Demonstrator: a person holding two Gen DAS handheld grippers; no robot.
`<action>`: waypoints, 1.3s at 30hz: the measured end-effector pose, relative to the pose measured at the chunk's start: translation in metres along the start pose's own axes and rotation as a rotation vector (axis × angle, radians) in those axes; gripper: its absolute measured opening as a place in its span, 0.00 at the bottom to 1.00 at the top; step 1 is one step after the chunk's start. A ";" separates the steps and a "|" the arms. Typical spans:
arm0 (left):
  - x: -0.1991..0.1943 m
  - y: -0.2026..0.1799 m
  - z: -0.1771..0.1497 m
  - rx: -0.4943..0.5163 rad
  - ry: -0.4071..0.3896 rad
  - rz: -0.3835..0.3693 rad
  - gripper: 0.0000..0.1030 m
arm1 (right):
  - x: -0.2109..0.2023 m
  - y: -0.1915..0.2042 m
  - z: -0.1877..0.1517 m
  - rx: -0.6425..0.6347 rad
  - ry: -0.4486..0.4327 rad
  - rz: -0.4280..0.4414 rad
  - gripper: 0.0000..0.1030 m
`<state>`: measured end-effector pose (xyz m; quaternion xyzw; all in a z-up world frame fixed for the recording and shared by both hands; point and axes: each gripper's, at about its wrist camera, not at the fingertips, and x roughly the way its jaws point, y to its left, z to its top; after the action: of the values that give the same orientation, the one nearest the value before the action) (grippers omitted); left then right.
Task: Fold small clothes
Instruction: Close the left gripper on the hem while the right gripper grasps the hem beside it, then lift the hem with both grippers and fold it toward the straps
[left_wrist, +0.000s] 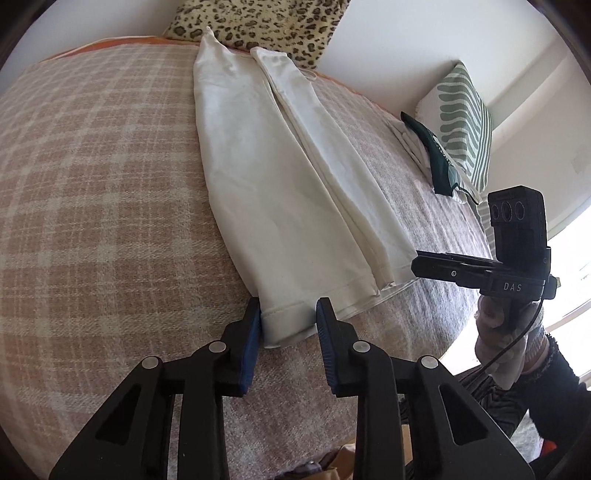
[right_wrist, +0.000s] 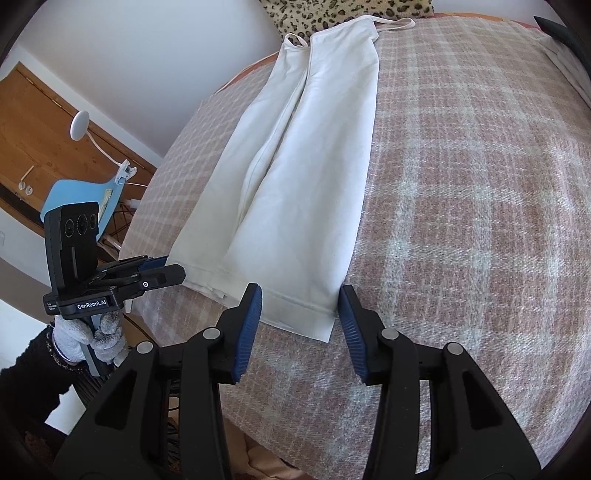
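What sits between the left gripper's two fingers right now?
In the left wrist view, the near hem corner of the white garment lies between the open left gripper fingers, on the plaid blanket.

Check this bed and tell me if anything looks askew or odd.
Nothing is damaged or spilled. The white top lies folded lengthwise on the blanket, but one strap sticks out sideways at the far end. Both grippers, left and right, are open at the near hem corners.
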<state>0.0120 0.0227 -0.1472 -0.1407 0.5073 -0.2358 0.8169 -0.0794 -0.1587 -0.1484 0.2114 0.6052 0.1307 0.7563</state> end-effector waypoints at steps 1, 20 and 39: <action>0.002 0.001 0.000 -0.009 0.010 -0.014 0.15 | 0.000 0.000 0.000 -0.002 -0.001 -0.001 0.44; -0.013 0.009 0.004 -0.071 -0.021 -0.100 0.08 | -0.006 -0.020 -0.001 0.117 -0.012 0.086 0.07; -0.027 0.007 0.042 -0.142 -0.094 -0.185 0.08 | -0.030 -0.028 0.038 0.239 -0.117 0.226 0.06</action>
<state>0.0417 0.0428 -0.1114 -0.2555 0.4686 -0.2669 0.8025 -0.0515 -0.2028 -0.1290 0.3739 0.5439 0.1293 0.7401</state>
